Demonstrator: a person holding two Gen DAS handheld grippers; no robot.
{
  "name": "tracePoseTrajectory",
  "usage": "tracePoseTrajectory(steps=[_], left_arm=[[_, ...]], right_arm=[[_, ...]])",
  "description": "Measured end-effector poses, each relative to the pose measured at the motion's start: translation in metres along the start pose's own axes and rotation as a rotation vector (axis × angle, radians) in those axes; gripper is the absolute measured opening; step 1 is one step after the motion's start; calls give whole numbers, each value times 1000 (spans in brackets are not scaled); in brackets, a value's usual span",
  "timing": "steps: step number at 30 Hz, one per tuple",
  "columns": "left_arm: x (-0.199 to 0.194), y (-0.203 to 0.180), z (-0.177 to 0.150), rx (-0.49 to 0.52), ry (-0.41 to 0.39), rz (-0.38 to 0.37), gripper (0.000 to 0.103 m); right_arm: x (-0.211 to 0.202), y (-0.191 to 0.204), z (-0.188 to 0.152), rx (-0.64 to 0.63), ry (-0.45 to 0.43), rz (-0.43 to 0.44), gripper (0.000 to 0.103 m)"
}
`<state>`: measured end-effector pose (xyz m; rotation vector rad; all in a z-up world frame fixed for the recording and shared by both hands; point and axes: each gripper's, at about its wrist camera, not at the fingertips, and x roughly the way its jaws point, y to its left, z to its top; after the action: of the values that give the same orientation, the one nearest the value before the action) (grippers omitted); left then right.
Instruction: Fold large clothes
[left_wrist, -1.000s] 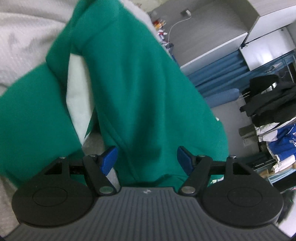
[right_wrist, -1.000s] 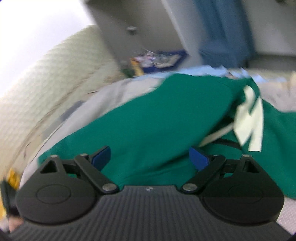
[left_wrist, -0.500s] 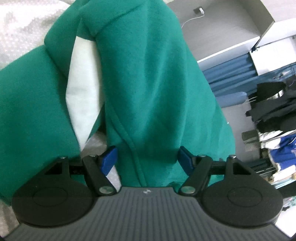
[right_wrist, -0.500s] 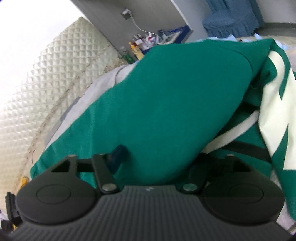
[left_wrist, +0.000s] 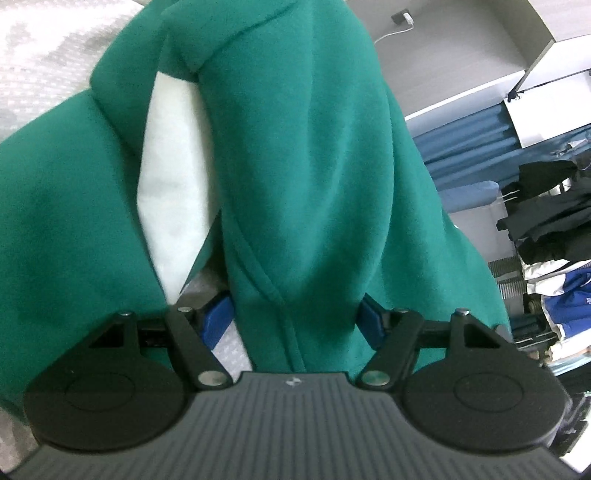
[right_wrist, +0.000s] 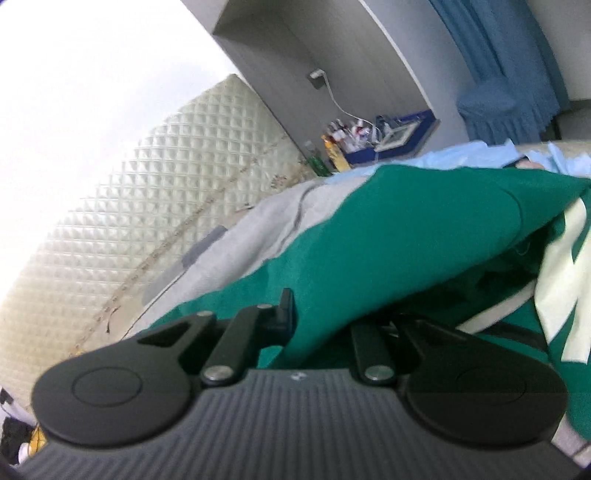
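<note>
My right tool (right_wrist: 325, 314) just pinched hoodie (right_wrist: 388, 240) edge above bed (right_wrist: 258, 229); left tool (left_wrist: 295, 314) wide around fold. Lift next.

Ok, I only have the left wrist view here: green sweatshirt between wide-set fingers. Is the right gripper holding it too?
Observer: Yes. The right gripper is closed on a fold of the green sweatshirt, and cloth hides one side of it.
Reviewer: Is that fold lying flat?
Observer: No. It arches up above the grey bed cover, with a dark gap under it.
Reviewer: Anything under there?
Observer: A pale striped part of the garment shows beneath the fold.
</note>
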<state>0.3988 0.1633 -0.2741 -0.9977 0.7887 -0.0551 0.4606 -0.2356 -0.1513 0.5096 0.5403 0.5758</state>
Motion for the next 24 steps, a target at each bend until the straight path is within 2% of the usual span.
tracePoseTrajectory(steps=[1,3,6,11,18,24], left_arm=[[2,0,2,0,3,-5,66],[7,0,6,0,13,0,43],[14,-1,10,8,28,-10,22],[1,-16,8,76,-19,-25,14],[-62,-33,-10,172,-112,-166,13],[-115,-32,-31,184,-163,-267,13]], right_arm=[[3,-2,-1,8,7,-11,13],[8,-5,-3,13,17,-33,13],[13,-5,-8,16,31,-46,13],[9,3,-13,12,17,-62,13],[-19,21,-20,9,-41,-33,12],[-71,49,-33,11,-134,37,11]])
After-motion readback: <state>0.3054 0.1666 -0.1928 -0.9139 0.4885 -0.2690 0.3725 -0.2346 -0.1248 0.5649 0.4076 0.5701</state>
